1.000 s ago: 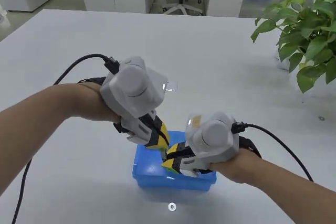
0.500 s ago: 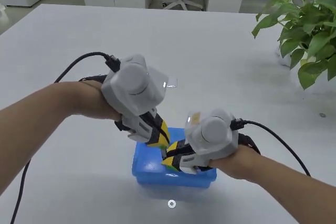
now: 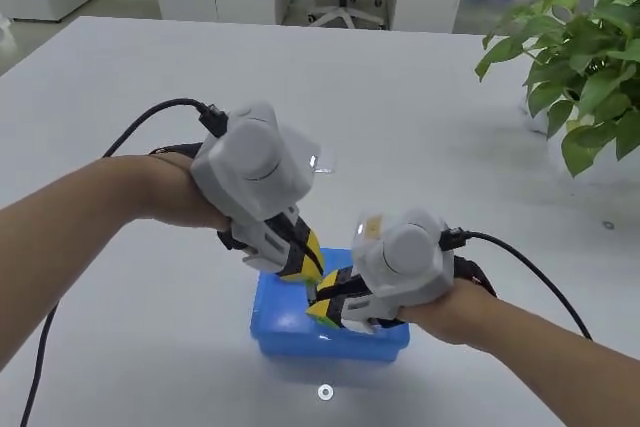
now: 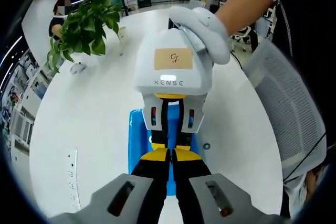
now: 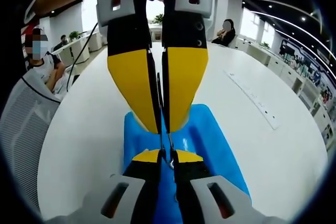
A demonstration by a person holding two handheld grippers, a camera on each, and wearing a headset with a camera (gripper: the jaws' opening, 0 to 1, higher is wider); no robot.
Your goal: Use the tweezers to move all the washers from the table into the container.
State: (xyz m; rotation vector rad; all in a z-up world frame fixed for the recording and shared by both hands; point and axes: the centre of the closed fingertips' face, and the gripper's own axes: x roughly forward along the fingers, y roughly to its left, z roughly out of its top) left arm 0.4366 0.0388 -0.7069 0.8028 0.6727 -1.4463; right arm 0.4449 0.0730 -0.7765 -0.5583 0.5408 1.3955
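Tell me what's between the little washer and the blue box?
Only bare table. In the head view the washer lies just in front of the blue box, apart from it, nothing between them.

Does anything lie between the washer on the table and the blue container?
Nothing visible does. The washer lies on bare table just outside the blue container's near wall.

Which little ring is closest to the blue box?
The washer lying just in front of the blue box, on the person's side. The other tiny ring sits far off on the table, over by the plant.
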